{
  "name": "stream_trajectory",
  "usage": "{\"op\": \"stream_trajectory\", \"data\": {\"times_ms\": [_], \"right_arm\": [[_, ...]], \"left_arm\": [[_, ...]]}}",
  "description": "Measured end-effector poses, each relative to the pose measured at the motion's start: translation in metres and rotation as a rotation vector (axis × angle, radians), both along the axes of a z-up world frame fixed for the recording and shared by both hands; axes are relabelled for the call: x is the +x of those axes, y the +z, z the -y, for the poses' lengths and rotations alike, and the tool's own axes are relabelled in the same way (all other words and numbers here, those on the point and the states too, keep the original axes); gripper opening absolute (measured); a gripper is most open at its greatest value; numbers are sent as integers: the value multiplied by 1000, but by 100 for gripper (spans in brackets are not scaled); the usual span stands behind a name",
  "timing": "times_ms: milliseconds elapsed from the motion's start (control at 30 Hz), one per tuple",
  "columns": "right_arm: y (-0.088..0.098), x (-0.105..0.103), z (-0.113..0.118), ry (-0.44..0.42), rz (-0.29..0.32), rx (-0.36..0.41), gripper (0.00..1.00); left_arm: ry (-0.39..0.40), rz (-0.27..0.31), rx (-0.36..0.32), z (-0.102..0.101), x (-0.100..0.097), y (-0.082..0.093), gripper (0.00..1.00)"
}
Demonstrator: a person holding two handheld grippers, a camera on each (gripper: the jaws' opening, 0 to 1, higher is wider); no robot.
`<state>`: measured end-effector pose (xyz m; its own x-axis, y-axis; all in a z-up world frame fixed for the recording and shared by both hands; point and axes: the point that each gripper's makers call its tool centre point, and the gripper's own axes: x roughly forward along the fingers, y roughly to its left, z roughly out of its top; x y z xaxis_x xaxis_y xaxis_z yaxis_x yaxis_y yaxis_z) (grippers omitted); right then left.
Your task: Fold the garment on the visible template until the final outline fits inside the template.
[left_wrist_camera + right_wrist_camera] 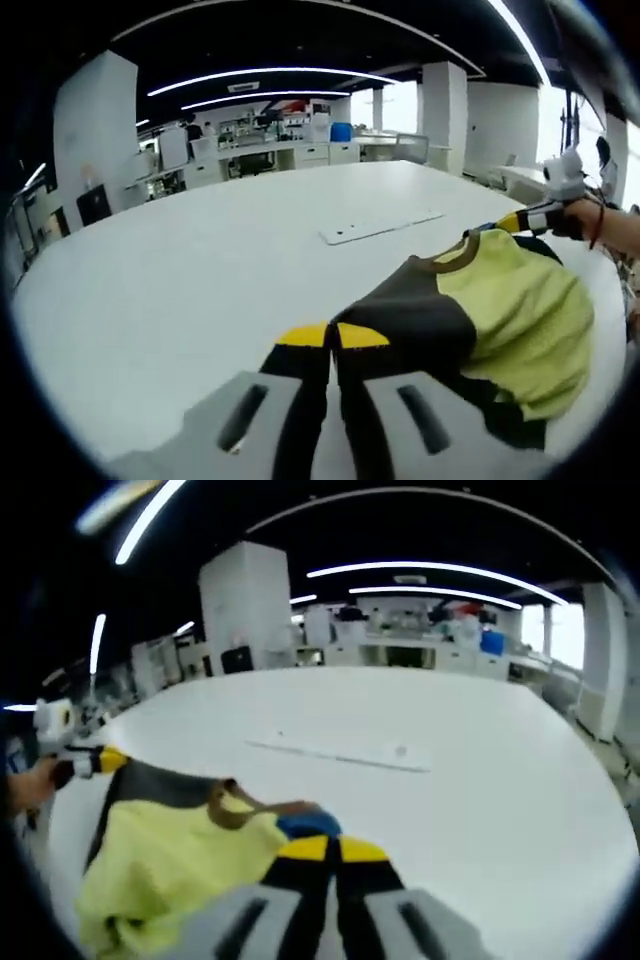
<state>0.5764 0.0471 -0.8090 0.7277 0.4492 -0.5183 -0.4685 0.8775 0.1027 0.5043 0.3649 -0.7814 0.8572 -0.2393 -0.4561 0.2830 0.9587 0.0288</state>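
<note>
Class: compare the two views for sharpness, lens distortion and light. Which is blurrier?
Right gripper view: blurrier, the garment soft, ceiling lights smeared. Left gripper view: sharper, the garment crisp against the table, bright glare from windows at right. Both: fisheye bending, even overhead light, faint shadows.

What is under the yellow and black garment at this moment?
The white table lies beneath the garment, bare around it, with a flat white strip beyond. No template outline is visible; anything directly under the bunched cloth is covered.

From my left gripper (331, 337) cam, the jaws are pinched together on the black edge of the yellow-and-black garment (500, 320), which sits on the white table (180, 280). The right gripper (522, 221) grips its far side.
</note>
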Motion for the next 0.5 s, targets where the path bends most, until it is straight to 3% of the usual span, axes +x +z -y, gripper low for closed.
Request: {"op": "stream_trajectory", "data": {"times_ms": [333,500], "right_arm": [[-19,4,4,-49,-53,25,0],[-18,2,4,-61,-57,24,0]], "left_arm": [[13,-60,33,-11,6,-31,0],[11,-72,52,-11,2,-34,0]]}}
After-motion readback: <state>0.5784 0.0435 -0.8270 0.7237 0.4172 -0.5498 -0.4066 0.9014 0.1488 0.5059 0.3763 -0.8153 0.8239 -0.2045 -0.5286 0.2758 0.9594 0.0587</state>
